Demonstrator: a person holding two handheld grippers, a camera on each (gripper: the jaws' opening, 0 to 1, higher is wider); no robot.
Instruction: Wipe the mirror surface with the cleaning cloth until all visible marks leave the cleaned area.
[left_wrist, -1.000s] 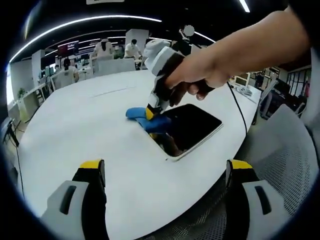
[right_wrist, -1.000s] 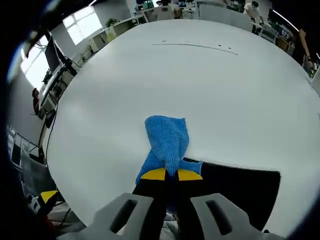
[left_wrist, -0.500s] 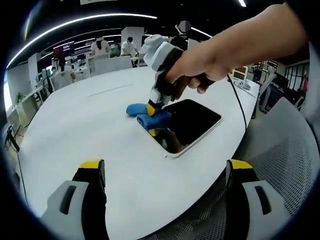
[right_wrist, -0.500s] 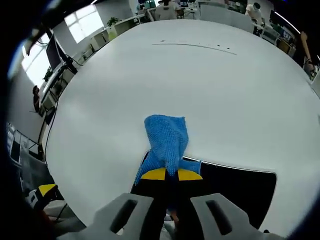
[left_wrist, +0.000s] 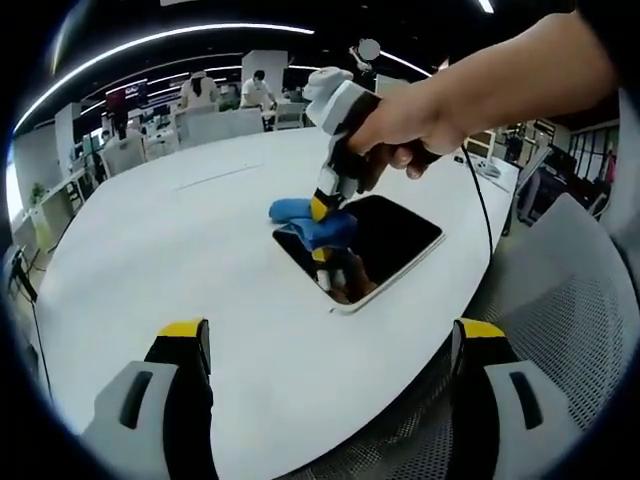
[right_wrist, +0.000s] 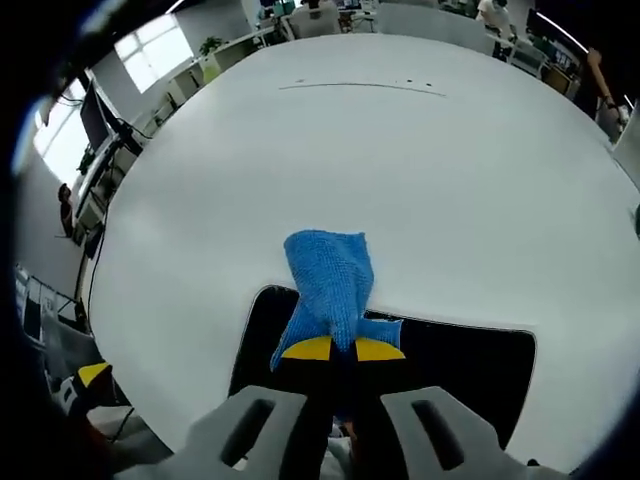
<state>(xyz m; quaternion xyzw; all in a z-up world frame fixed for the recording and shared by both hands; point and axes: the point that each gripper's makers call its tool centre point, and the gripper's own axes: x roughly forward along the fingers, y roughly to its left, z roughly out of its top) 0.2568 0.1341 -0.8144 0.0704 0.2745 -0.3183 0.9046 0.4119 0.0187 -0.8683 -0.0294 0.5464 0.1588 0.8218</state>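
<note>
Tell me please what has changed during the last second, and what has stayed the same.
The right gripper, shut on the blue cleaning cloth, slid it from the mirror's near corner further along the glass, so more dark glass now shows beside the cloth. The left gripper stayed open above the white table, and the mirror did not move.

A broad white round table (left_wrist: 190, 250) carries a thin dark line (right_wrist: 360, 87) across its far side, a grey mesh chair (left_wrist: 575, 300) stands beside it, and desks with seated people (left_wrist: 200, 92) fill the office behind under ceiling strip lights (left_wrist: 150, 45).
</note>
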